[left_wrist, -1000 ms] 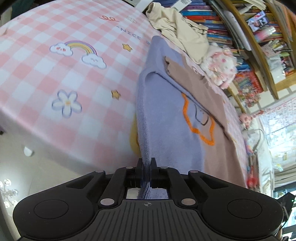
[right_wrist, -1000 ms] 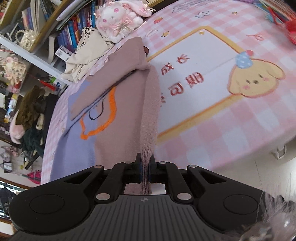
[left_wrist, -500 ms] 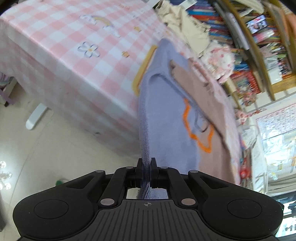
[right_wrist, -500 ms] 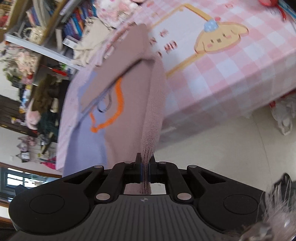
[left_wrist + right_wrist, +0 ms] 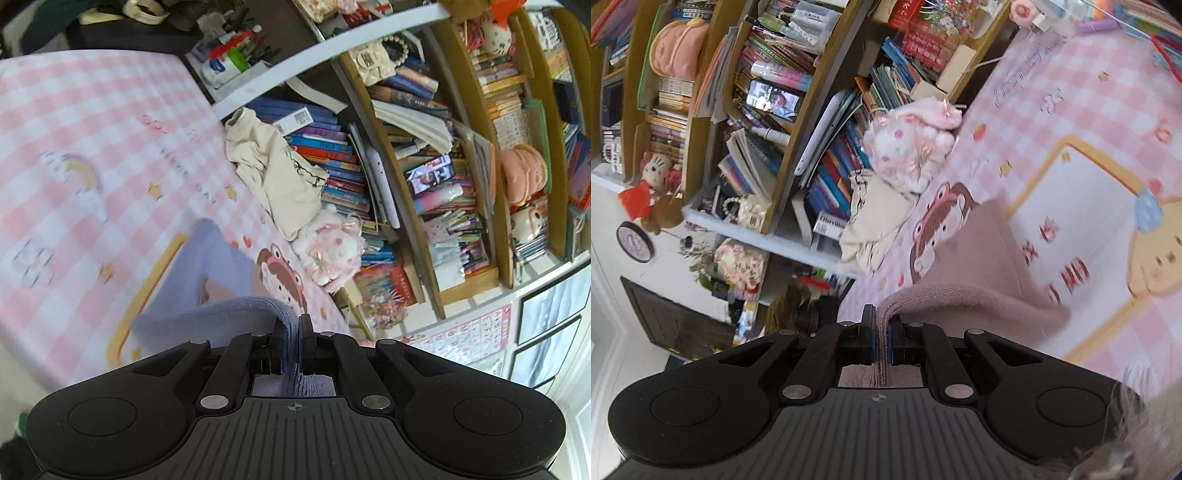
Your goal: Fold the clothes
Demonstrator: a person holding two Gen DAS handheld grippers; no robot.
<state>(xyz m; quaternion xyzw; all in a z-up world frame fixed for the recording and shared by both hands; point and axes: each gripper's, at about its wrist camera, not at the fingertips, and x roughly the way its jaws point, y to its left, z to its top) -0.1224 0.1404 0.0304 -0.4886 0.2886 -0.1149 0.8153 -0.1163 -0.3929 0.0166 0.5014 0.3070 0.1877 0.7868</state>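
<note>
Both tools swung up, sweater (image 5: 207, 295) mostly hidden.

The black two-finger right gripper (image 5: 882, 334) pinches a fuzzy mauve-pink knitted garment (image 5: 975, 273), apparently a sweater, draped over the pink checked cartoon-print tablecloth (image 5: 1108, 122) beside a cluttered wooden bookshelf (image 5: 798, 110).

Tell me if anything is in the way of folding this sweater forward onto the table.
Nothing visible. Both grippers grip the sweater, and the tablecloth ahead is bare; the cream garment and plush toy sit against the bookshelf.
</note>
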